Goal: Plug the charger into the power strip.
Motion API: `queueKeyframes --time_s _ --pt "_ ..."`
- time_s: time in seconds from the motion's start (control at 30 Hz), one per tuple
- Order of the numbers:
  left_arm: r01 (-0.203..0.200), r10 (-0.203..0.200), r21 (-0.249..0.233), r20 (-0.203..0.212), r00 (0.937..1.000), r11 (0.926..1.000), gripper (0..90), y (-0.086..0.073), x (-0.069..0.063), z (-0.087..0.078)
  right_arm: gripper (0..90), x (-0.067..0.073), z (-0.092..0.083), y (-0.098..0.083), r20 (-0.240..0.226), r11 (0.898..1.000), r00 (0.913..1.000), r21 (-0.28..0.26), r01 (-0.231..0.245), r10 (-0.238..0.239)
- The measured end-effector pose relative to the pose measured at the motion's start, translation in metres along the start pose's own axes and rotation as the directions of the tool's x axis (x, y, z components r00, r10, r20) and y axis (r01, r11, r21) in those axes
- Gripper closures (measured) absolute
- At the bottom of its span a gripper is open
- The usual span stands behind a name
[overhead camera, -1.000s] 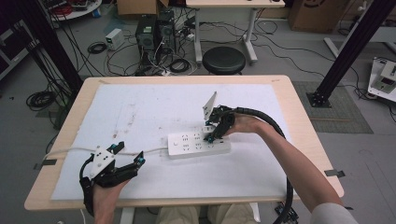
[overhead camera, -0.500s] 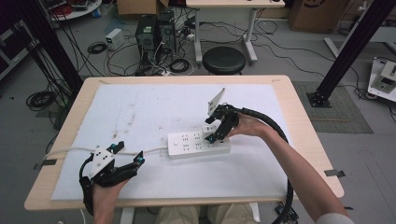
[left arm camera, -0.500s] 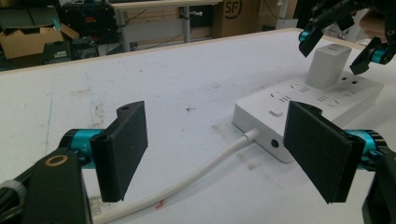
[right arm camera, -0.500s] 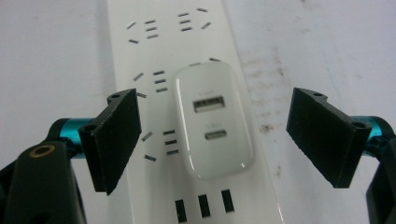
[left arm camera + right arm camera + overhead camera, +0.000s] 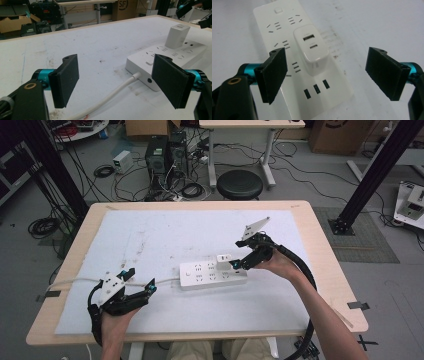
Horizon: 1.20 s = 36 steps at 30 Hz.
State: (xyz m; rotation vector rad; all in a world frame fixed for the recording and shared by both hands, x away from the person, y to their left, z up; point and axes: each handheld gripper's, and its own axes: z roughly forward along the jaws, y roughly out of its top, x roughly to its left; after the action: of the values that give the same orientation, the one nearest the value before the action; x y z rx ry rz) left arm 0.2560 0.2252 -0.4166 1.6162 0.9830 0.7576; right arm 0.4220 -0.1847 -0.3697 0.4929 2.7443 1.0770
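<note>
Power strip [image 5: 287,50]: smooth white plastic, slight sheen. Charger [image 5: 312,47] plugged into it: same white plastic, a bit glossier, rounded edges. Strip's cable [image 5: 110,96]: white, smooth rubbery-looking sheath. Left gripper [image 5: 120,80] and right gripper [image 5: 329,72]: jaws faced with matt black pads, fine-grained look; teal anodised-looking metal behind them, black plastic bodies. Surface [image 5: 320,245]: light wood-look edge, matt, covered by a white matt sheet [image 5: 165,235], scuffed and stained.
</note>
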Motion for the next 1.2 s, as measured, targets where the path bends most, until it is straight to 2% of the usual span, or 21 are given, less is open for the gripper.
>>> queueKeyframes --time_s 0.17,0.2,0.27,0.33,0.37,0.4,0.43,0.47,0.5,0.53,0.57,0.63,0.67,0.73,0.77,0.87,0.9,0.93,1.0,1.07,1.2 --pt "-0.006 0.006 0.0 0.003 1.0 1.0 22.0 0.0 0.002 0.003 18.3 0.005 -0.01 -0.014 0.039 0.997 0.9978 -0.063 -0.052 0.054" --pt "-0.008 0.008 0.003 0.006 0.9999 1.0 22.1 0.001 0.003 0.004 18.4 0.01 -0.017 -0.027 0.078 0.987 0.9913 -0.129 -0.096 0.106" --pt "-0.009 0.009 0.0 0.005 0.9999 1.0 22.0 0.001 0.004 0.004 18.4 0.013 -0.021 -0.033 0.102 0.979 0.9845 -0.162 -0.125 0.143" --pt "-0.008 0.008 -0.005 0.004 1.0 1.0 22.0 0.002 0.005 0.005 18.4 0.018 -0.028 -0.044 0.157 0.965 0.9713 -0.22 -0.141 0.178" --pt "-0.008 0.008 -0.005 0.004 1.0 1.0 22.0 0.002 0.005 0.005 18.4 0.018 -0.028 -0.044 0.157 0.965 0.9713 -0.22 -0.141 0.178" --pt "-0.006 0.006 -0.009 0.005 1.0 0.9999 22.0 0.003 0.006 0.005 18.4 0.021 -0.032 -0.049 0.193 0.958 0.9628 -0.25 -0.138 0.189" --pt "-0.013 0.013 -0.005 0.003 0.9999 0.9999 22.0 0.004 0.006 0.006 18.4 0.029 -0.038 -0.059 0.249 0.941 0.9408 -0.303 -0.15 0.231" --pt "-0.01 0.01 -0.007 0.005 0.9999 0.9999 22.0 0.004 0.006 0.006 18.4 0.033 -0.041 -0.064 0.258 0.93 0.9314 -0.328 -0.166 0.257" --pt "-0.016 0.016 -0.001 0.006 0.9999 0.9999 22.0 0.004 0.007 0.006 18.4 0.035 -0.044 -0.07 0.269 0.922 0.9253 -0.352 -0.164 0.267" --pt "-0.016 0.016 -0.001 0.006 0.9999 0.9999 22.0 0.004 0.007 0.006 18.4 0.035 -0.044 -0.07 0.269 0.922 0.9253 -0.352 -0.164 0.267" --pt "-0.013 0.013 -0.005 0.004 0.9999 0.9999 22.0 0.004 0.006 0.008 18.4 0.044 -0.049 -0.083 0.304 0.905 0.9021 -0.386 -0.177 0.306" --pt "-0.014 0.014 -0.008 0.002 0.9999 0.9999 22.0 0.005 0.005 0.008 18.4 0.05 -0.052 -0.091 0.322 0.897 0.8873 -0.399 -0.189 0.33" --pt "-0.014 0.014 -0.008 0.002 0.9999 0.9999 22.0 0.005 0.005 0.008 18.4 0.05 -0.052 -0.091 0.322 0.897 0.8873 -0.399 -0.189 0.33" --pt "-0.019 0.019 -0.005 0.004 0.9998 0.9998 22.0 0.005 0.005 0.009 18.4 0.059 -0.054 -0.102 0.357 0.876 0.8577 -0.441 -0.194 0.37" --pt "-0.02 0.02 -0.005 0.004 0.9998 0.9998 22.0 0.005 0.004 0.01 18.4 0.062 -0.055 -0.106 0.372 0.872 0.8475 -0.451 -0.192 0.379" --pt "-0.021 0.021 -0.008 0.0 0.9998 0.9998 22.0 0.005 0.004 0.01 18.4 0.073 -0.057 -0.116 0.42 0.848 0.796 -0.488 -0.206 0.436" --pt "-0.021 0.021 -0.008 0.0 0.9998 0.9998 22.0 0.005 0.004 0.01 18.4 0.073 -0.057 -0.116 0.42 0.848 0.796 -0.488 -0.206 0.436" --pt "-0.021 0.021 -0.006 -0.002 0.9998 0.9998 22.0 0.005 0.004 0.01 18.4 0.079 -0.06 -0.125 0.41 0.812 0.7651 -0.531 -0.243 0.497" --pt "-0.016 0.016 -0.009 -0.004 0.9999 0.9998 22.0 0.004 0.005 0.01 18.4 0.08 -0.061 -0.128 0.406 0.805 0.76 -0.539 -0.249 0.507" --pt "-0.013 0.013 -0.007 -0.01 0.9999 0.9999 22.0 0.003 0.006 0.01 18.4 0.085 -0.063 -0.134 0.404 0.793 0.7477 -0.55 -0.261 0.527" --pt "-0.01 0.01 -0.004 -0.016 0.9998 0.9999 22.0 0.003 0.008 0.011 18.4 0.089 -0.064 -0.141 0.405 0.791 0.7426 -0.55 -0.268 0.533"
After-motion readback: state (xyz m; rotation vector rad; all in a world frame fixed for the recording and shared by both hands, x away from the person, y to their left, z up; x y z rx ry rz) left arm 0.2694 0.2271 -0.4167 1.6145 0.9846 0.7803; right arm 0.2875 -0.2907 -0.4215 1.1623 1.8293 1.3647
